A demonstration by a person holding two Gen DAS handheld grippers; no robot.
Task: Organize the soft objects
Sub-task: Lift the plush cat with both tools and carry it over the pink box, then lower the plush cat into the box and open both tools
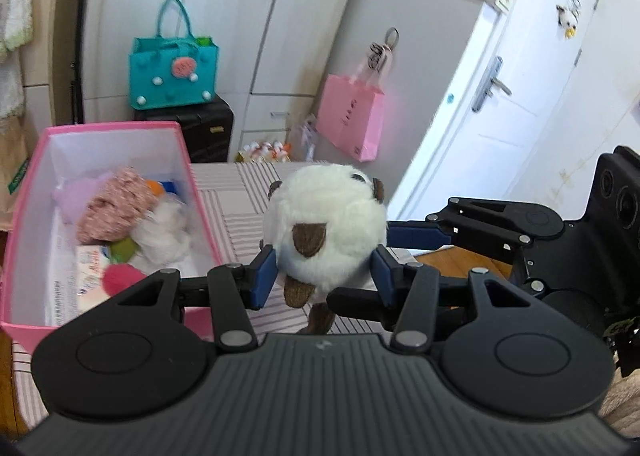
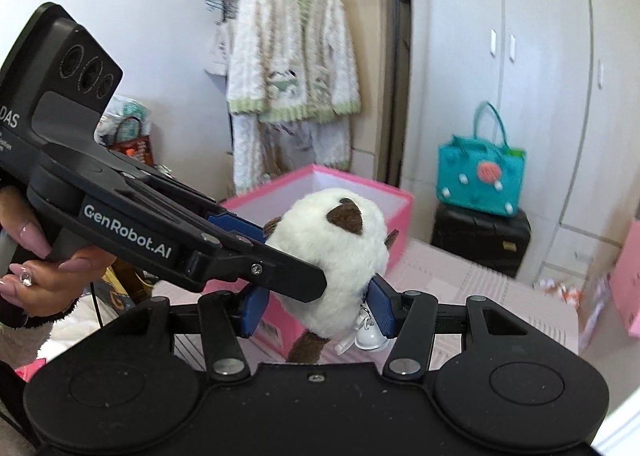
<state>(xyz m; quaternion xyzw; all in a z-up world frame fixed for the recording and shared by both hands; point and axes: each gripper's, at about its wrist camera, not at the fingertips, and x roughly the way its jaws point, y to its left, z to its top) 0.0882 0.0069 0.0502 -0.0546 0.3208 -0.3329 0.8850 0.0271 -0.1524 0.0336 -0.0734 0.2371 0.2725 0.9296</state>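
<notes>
A round white plush toy [image 1: 326, 215] with brown ears and feet hangs in the air over the striped tablecloth [image 1: 240, 191], just right of the pink box [image 1: 112, 128]. My left gripper [image 1: 323, 278] is shut on its lower body, a blue pad on each side. In the same view my right gripper [image 1: 416, 234] reaches in from the right and presses the toy's side. The right wrist view shows the plush toy [image 2: 332, 256] between my right gripper's [image 2: 318, 308] blue pads, with the left gripper [image 2: 256, 252] clamped on it from the left. A small white charm [image 2: 370, 334] dangles below.
The pink box [image 2: 360, 187] holds several soft toys [image 1: 116, 211]. A teal bag [image 1: 172, 71] sits on a black suitcase [image 1: 208, 131] behind the table. A pink paper bag [image 1: 350, 119] hangs by a white door [image 1: 500, 87]. A fluffy cardigan [image 2: 288, 51] hangs on a rack. A person's hand [image 2: 36, 256] grips the left tool.
</notes>
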